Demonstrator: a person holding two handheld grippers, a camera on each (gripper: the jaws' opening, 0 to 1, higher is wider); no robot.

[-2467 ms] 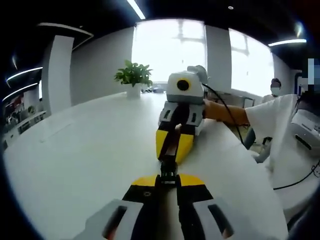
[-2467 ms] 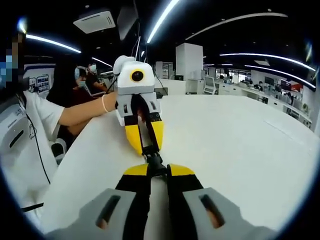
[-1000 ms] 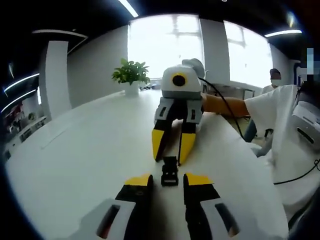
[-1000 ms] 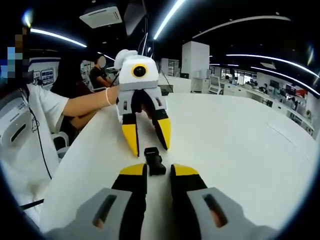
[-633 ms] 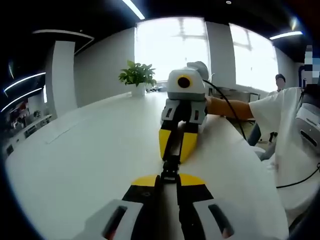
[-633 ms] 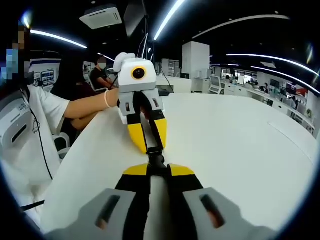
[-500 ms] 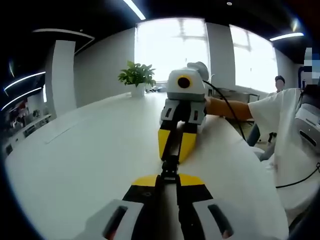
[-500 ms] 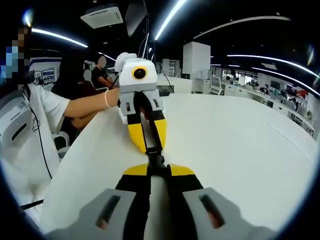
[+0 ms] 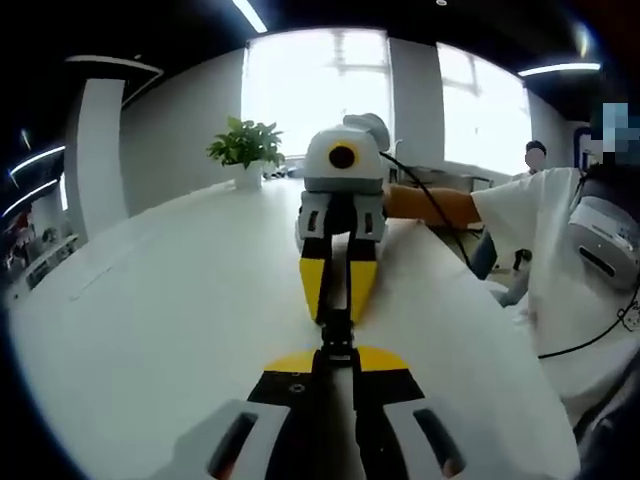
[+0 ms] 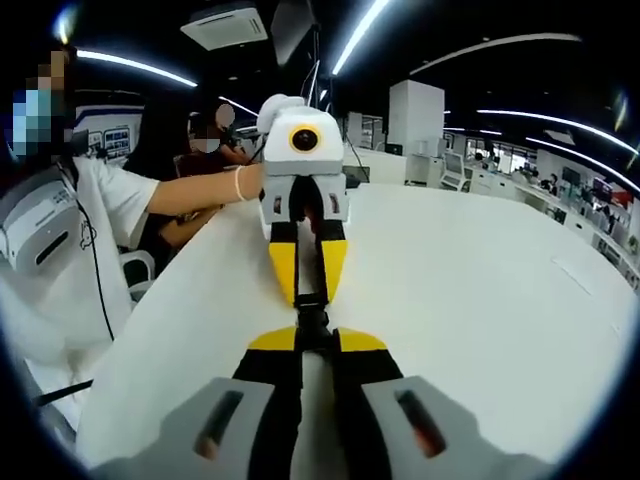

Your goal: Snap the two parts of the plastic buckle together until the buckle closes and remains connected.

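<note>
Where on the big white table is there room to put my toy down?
There is bare white table between the two grippers and the potted plant, and more on the other side toward the far desks. It is crowded in the middle, where the left gripper and right gripper meet nose to nose on the black buckle.

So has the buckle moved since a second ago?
Yes. The buckle lay loose on the table between open jaws then; now the left gripper and right gripper clamp its ends.
</note>
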